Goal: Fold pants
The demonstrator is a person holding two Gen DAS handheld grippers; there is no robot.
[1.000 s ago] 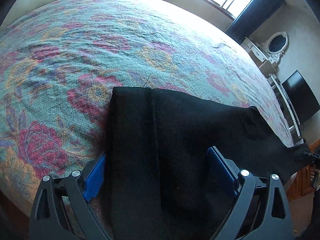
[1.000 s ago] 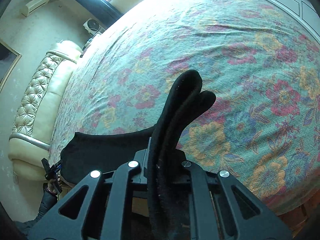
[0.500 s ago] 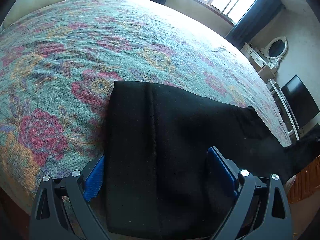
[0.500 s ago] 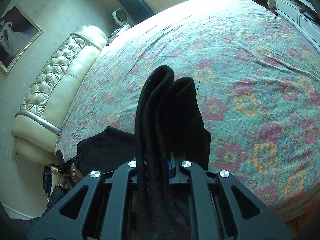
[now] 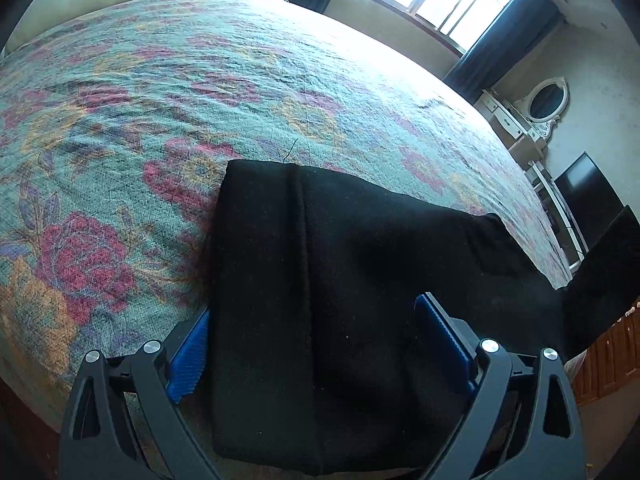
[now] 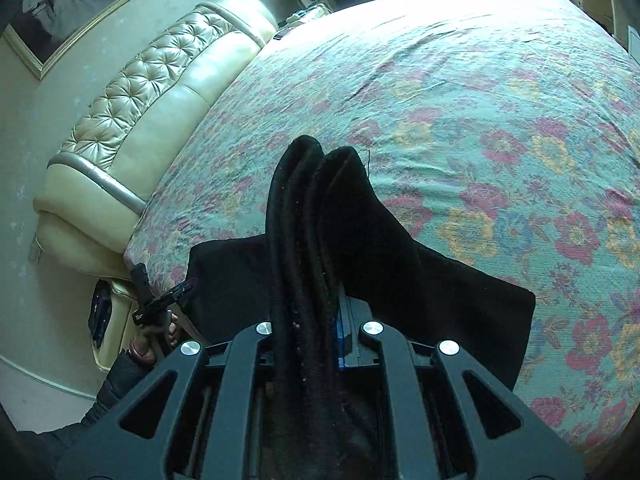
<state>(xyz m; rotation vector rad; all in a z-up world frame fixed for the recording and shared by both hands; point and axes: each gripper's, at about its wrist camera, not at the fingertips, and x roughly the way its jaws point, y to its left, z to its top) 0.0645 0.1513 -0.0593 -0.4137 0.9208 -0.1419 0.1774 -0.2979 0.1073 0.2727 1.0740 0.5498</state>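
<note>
Nowhere in either view is there writing or a brand mark that can be read; the small white mark on the handle of the left gripper (image 6: 160, 304), seen at the lower left of the right wrist view, is too small to make out.

The black pants (image 5: 340, 280) lie on the bed (image 5: 160, 100), whose floral bedspread fills most of both frames. In the left wrist view the folded cloth fills the lower centre of the frame, its straight edge toward the middle and a seam running down it. The left gripper's two blue-padded fingers (image 5: 188, 352) stand wide apart at the bottom of that frame, one at either side of the cloth. The left pad sits at the cloth's left edge, the right pad over its right part; whether either touches the fabric cannot be told, and they do not pinch it.

In the right wrist view the right gripper (image 6: 316, 328) has its fingers nearly closed on a bunched end of the pants, several thick layers of black cloth rising upright between them to the centre of the frame. From there the fabric drapes down to the right and onto the bedspread at centre right. At the lower left a person's hand (image 6: 156, 340) in a dark sleeve holds the left gripper beside the cream tufted headboard (image 6: 132, 112).
</note>
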